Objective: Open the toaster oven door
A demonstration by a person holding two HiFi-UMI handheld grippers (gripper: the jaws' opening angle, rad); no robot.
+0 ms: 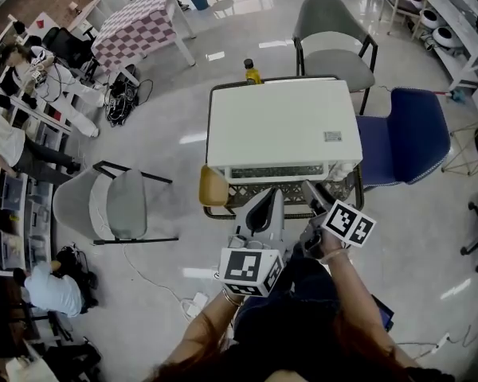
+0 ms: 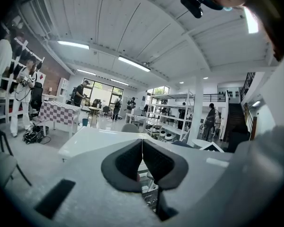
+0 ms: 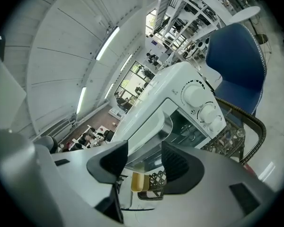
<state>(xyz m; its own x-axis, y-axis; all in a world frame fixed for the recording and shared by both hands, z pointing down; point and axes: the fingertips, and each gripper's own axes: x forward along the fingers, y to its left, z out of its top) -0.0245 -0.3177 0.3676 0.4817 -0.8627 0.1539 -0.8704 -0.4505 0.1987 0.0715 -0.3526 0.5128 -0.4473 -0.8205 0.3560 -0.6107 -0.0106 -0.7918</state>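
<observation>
Left tongs [image 2: 142, 148] closed, right tongs [image 3: 143, 156] open, one toaster oven [image 3: 173, 79], door [image 3: 154, 126] perhaps ajar, two knobs [image 3: 194, 94]

The toaster oven [image 1: 283, 122] is smooth, shiny white. The floor [image 1: 183, 102] is glossy. The fingers [image 3: 177, 162] look matt and ribbed.

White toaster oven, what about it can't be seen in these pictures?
- Right gripper view: white toaster oven's round white knob markings too small; right gripper covers part of its glass door.
- Head view: oven's top hides the door.
- Left gripper view: left gripper blocks the oven's front.
</observation>
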